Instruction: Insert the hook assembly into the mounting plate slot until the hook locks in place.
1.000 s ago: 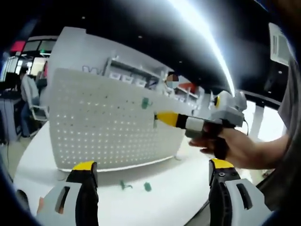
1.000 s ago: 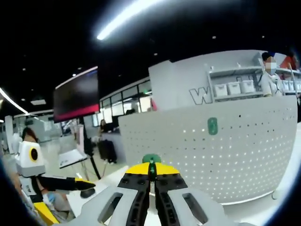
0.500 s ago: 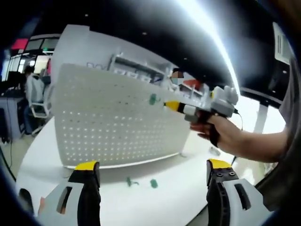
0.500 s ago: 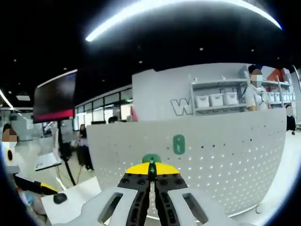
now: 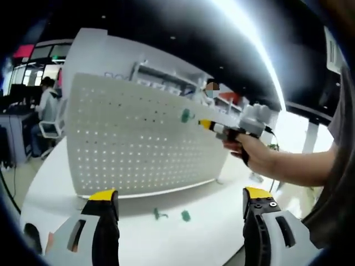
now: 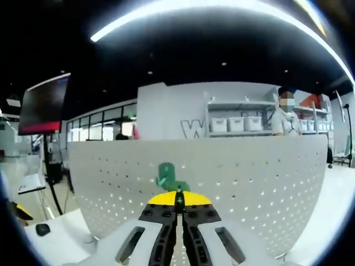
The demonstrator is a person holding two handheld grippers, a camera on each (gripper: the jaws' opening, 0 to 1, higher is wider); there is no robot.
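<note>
R gripper (image 6: 178, 206), jaws clamped on small green plastic hook (image 6: 176, 187), sits just off white perforated pegboard plate (image 6: 249, 177), tip pointing into it; L gripper (image 5: 177, 202) agape, farther back.

The white perforated mounting plate (image 6: 249, 183) stands upright just ahead of the right fingers. A green hook assembly (image 6: 178, 186) is pinched at their tips. Another green hook (image 6: 165, 173) sits on the plate just beyond.

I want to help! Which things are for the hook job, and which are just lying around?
For the job:
- pegboard
- green hook pinched in the right gripper
- green hook on the board

Lying about:
- two green pieces on the table
- shelf bins
- left gripper, open, holding nothing
</note>
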